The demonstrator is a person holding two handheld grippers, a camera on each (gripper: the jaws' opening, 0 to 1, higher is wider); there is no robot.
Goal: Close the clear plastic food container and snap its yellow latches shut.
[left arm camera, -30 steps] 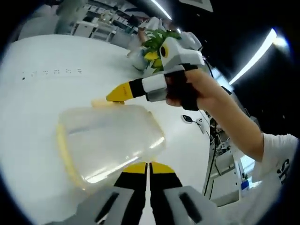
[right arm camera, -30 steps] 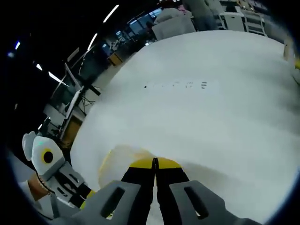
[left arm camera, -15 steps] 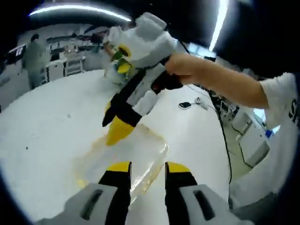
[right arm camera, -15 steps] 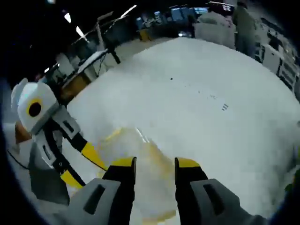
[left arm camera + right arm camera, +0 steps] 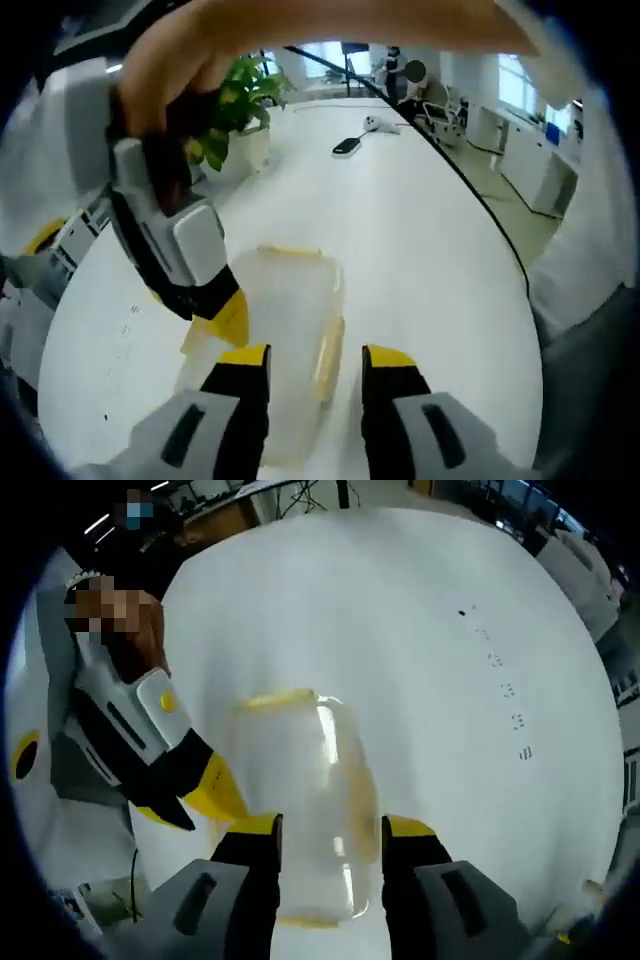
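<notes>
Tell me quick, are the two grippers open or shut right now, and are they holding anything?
Left gripper: open, holding nothing, jaws on either side of the clear container.
Right gripper: open, holding nothing, over the same container.

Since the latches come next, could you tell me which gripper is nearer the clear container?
Too close to call: the left gripper and right gripper each straddle the clear container from opposite ends, open.

Twin handheld tools in grey-white plastic: left gripper (image 5: 315, 362) with black jaws capped in yellow, slotted grey mounts beneath. Same livery on the right gripper (image 5: 330, 830). Seen from the right gripper view, the left tool's white shell carries a black stripe and a small round yellow mark (body tapering to black, then yellow). White short sleeve (image 5: 590, 190) worn above.
</notes>
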